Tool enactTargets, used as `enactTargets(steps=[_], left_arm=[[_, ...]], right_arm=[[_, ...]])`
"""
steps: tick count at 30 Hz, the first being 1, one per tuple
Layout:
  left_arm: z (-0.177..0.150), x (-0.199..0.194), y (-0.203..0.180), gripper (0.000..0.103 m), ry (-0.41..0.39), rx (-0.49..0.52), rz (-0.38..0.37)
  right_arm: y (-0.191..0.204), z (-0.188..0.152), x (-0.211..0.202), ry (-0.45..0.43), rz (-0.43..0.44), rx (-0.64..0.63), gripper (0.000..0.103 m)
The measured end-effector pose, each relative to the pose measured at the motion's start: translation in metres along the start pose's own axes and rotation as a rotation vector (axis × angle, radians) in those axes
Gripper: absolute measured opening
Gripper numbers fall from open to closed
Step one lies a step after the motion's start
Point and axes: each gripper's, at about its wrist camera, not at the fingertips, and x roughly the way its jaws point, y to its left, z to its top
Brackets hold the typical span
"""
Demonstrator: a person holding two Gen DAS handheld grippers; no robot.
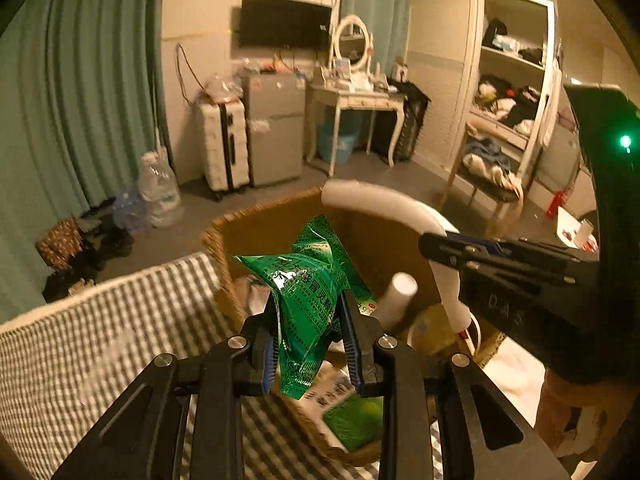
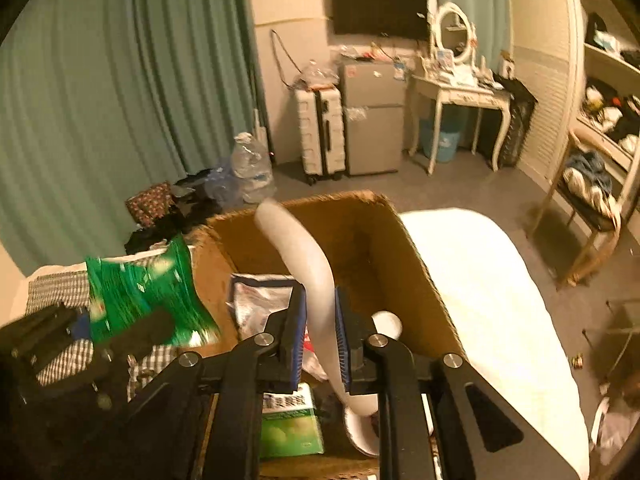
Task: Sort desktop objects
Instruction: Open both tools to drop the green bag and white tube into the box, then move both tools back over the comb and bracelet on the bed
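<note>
ok, left to right. checked cloth (image 1: 100, 332) on the far left, cardboard box (image 1: 280, 216) just beside it, white bedding (image 2: 500, 300) on the right.

left tool (image 1: 310, 344) is clamped on the green foil packet (image 1: 308, 292), blue pads (image 1: 269, 356) pinching its crumpled lower half. the packet hangs over the box's near-left corner, above a green carton (image 1: 352, 420) lying in the box. a white bottle (image 1: 396, 296) stands further in.

right tool (image 2: 320, 340) is clamped on the curved white tube (image 2: 304, 256), gripping mid-length. the tube's top arcs up past the box rim and its lower end dips toward the box floor.

probable step: drop both items into the box. to do it well, carry the packet further over the opening before letting go, since it is light, crumpled and near the corner wall and could catch the rim. lower the tube until its bottom end rests inside, then release so it doesn't tip out or knock the bottle.

pose: left tool points forward and slightly down over the near-left corner. right tool comes in from the right, angled down into the box, close to the left one. stagger the releases to avoid a clash.
</note>
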Motion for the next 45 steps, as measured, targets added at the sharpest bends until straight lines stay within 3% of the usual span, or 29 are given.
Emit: enactTargets(steps=[3, 8, 14, 17, 19, 23, 25, 32, 36, 42, 45], left_arm=[[-0.001, 0.018, -0.005, 0.028, 0.063, -0.03, -0.045], [0.0, 0.041, -0.015, 0.028, 0.126, -0.024, -0.008], [-0.004, 0.077, -0.007, 0.028, 0.253, -0.084, 0.014], [-0.011, 0.077, -0.001, 0.03, 0.255, -0.078, 0.059], [-0.015, 0.075, 0.001, 0.032, 0.262, -0.08, 0.044], [-0.008, 0.061, 0.008, 0.053, 0.211, -0.104, 0.029], [-0.001, 0.05, 0.011, 0.053, 0.167, -0.112, 0.018], [0.021, 0.018, 0.023, 0.063, 0.057, -0.094, 0.026], [0.026, 0.001, 0.035, 0.072, 0.006, -0.057, 0.057], [0.029, -0.024, 0.074, 0.074, -0.013, -0.093, 0.088], [0.03, -0.039, 0.092, 0.082, -0.037, -0.105, 0.108]], right_arm=[[-0.019, -0.004, 0.007, 0.032, -0.001, 0.05, 0.014], [-0.036, -0.014, 0.029, 0.106, -0.018, 0.058, 0.014], [-0.045, -0.027, 0.05, 0.212, -0.005, 0.058, 0.02], [-0.048, -0.034, 0.052, 0.207, 0.011, 0.071, 0.021], [-0.05, -0.038, 0.052, 0.216, 0.029, 0.093, 0.024], [-0.046, -0.038, 0.04, 0.165, 0.032, 0.066, 0.028], [-0.043, -0.034, 0.028, 0.13, 0.03, 0.055, 0.037], [-0.029, -0.019, 0.006, 0.055, 0.031, 0.04, 0.038], [-0.019, -0.014, -0.005, 0.018, 0.035, 0.051, 0.047], [0.007, -0.005, -0.023, -0.003, 0.082, 0.046, 0.054], [0.028, -0.001, -0.037, -0.042, 0.092, 0.029, 0.06]])
